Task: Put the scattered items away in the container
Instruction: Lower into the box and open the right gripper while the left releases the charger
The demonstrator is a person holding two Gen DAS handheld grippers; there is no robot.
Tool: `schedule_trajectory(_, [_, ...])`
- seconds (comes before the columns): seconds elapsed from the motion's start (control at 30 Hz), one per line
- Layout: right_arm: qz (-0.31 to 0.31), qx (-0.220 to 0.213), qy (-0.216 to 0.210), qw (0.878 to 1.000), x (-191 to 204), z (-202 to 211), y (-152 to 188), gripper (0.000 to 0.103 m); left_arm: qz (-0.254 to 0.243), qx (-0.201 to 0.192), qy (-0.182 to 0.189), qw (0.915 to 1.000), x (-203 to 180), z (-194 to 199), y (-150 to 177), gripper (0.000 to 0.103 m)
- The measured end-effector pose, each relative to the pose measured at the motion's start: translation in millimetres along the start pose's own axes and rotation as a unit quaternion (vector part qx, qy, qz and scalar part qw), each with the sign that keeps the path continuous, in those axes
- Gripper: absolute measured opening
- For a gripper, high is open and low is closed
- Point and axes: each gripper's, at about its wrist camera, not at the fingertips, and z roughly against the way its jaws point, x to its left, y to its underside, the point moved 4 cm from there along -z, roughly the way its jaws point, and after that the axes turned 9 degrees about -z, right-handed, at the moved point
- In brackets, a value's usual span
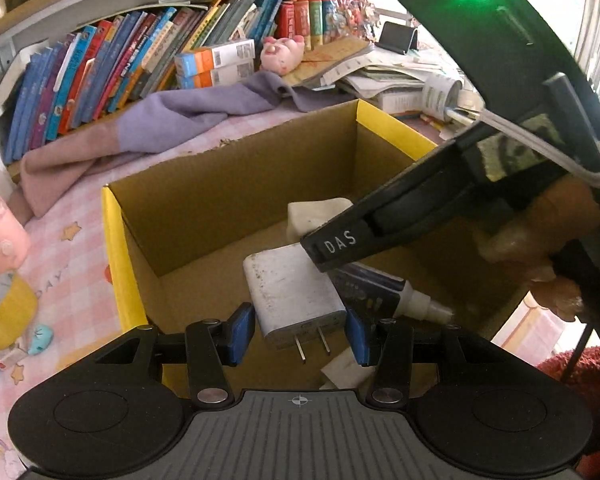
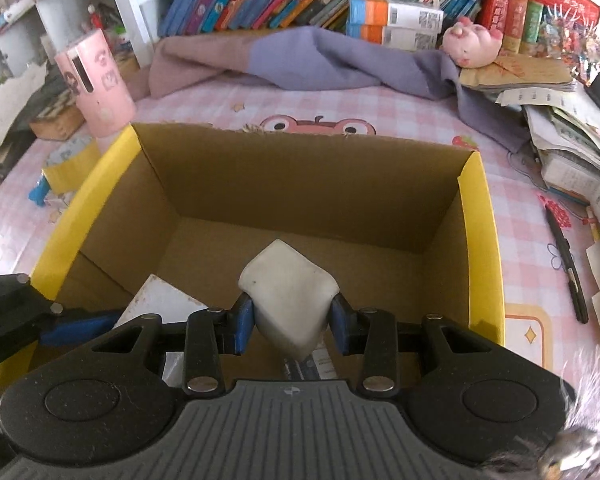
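Two grippers over cardboard box [image 2: 476,240]: right gripper [image 2: 292,322] clamps white block [image 2: 288,288], corner downward; left gripper [image 1: 298,332] spread around charger [image 1: 296,296], prongs pointing toward camera.

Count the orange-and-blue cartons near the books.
2: upper carton is stacked on lower carton, against the books, left of the pink pig toy. The purple cloth could hide more.

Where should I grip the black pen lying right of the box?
Take the black pen across its narrow barrel near the middle, coming straight down from above. It lies flat on the pink desk mat, running toward and away from the camera, so set the fingers either side of it, left and right.
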Motion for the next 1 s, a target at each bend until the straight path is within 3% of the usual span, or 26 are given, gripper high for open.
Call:
schedule_trajectory(0.4, [-0.011, 0.03, -0.005, 0.999, -5, -15, -1, 0.036, 0.006, 0.015, 0.006, 0.9998, 1, -13, 2, 0.048])
schedule_trajectory(0.77, [-0.024, 0.029, -0.01, 0.999, -6, -14, 1, 0.04, -0.003, 0.015, -0.003, 0.9999, -2, -13, 2, 0.051])
schedule_trajectory(0.9, [-0.03, 0.013, -0.012, 0.999, -8, -9, 0, 0.049, -0.006, 0.0, -0.016, 0.9999, -1, -5, 2, 0.063])
schedule_trajectory(1.0, [-0.027, -0.01, -0.012, 1.0, -7, -2, -1, 0.058, -0.003, -0.009, -0.022, 0.9997, 0, 2, 2, 0.065])
